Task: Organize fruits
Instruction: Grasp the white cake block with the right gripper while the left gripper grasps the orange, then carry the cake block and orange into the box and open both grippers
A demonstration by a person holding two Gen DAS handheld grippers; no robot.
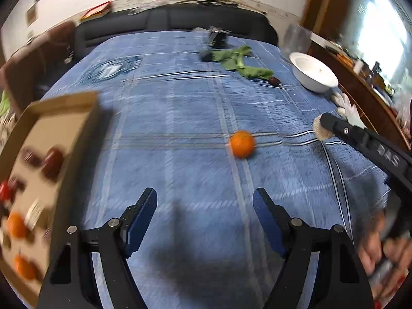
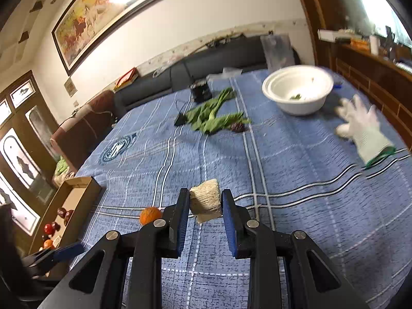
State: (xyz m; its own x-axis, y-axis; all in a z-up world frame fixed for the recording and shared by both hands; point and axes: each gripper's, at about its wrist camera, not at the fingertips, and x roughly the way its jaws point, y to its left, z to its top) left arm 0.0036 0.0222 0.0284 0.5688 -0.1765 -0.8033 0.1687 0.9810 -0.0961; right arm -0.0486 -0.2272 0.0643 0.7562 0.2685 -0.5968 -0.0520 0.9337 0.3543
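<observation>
Our right claw (image 2: pixel 205 200) is clamped on a pale, fibrous, netted chunk (image 2: pixel 206 199), which looks like a piece of dried loofah, though we cannot be sure; both blue pads press its sides, and we judge it is being carried clear of the fruit work. Our left claw (image 1: pixel 204 200) is spread wide and grips nothing, its fingers aimed across the blue plaid cloth (image 1: pixel 180 118) covering the table, probably lined up for the next pick. Ahead of it, a little to the right and well apart, one orange (image 1: pixel 241 143) lies alone on the cloth: small, round, bright, slightly blurred. At the left table edge sits an open cardboard box (image 1: pixel 61 108) already holding oranges and dark red fruits, so it is likely the collecting place. Farther off lie leafy greens (image 2: pixel 213 116), a white bowl (image 2: pixel 298 90) and a white glove (image 2: pixel 365 126).
</observation>
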